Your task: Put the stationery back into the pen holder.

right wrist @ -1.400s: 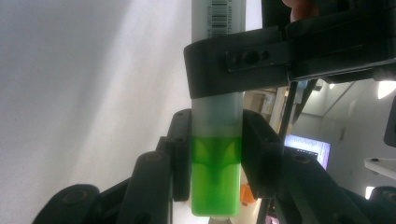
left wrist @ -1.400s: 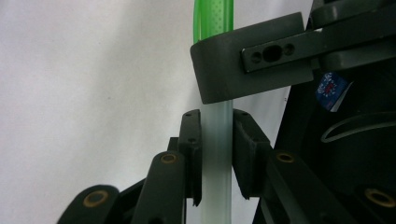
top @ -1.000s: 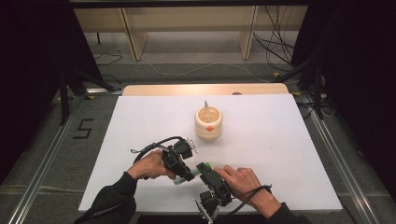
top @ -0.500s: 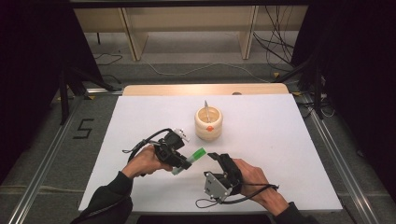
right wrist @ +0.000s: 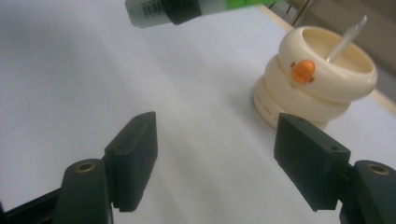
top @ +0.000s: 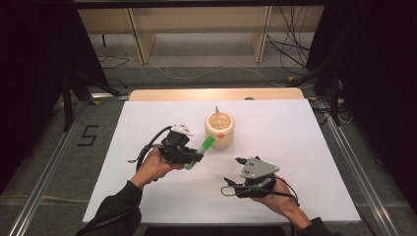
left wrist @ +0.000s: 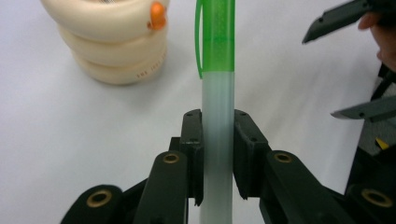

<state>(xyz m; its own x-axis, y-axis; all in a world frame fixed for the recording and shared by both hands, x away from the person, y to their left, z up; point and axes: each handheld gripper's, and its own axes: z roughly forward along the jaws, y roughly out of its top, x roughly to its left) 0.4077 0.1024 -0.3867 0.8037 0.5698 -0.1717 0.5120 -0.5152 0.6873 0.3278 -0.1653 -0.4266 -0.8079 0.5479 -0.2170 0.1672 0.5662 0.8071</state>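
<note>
Left gripper [top: 195, 156] sits left of centre on the white table [top: 305, 132], jaws clamped on the frosted barrel of a green-capped pen [top: 202, 147]. In the left gripper view the two black pads press the pen [left wrist: 217, 93] from either side, low on the clear barrel; the green cap and clip point away from the gripper, toward the far side of the table. From above, the pen slants up and right, its green end close to the holder but not touching it.

Cream ring-stacked pen holder [top: 219, 130] stands upright near the middle of the table, an orange knob on its front. A thin clear-handled stick [top: 217, 116] leans inside it. The holder [left wrist: 112, 42] shows at the upper left of the left gripper view, just beside the pen's cap.

Right gripper [top: 235, 176] lies lower right of centre, well apart from the pen, with a grey three-cornered plate on top. Its jaws have just been opening and stand wide, nothing between them. The right gripper view looks past both pads [right wrist: 133, 158] at bare table, with the holder [right wrist: 313, 84] beyond on the right and the pen's labelled end [right wrist: 149, 9] at the top edge.
</note>
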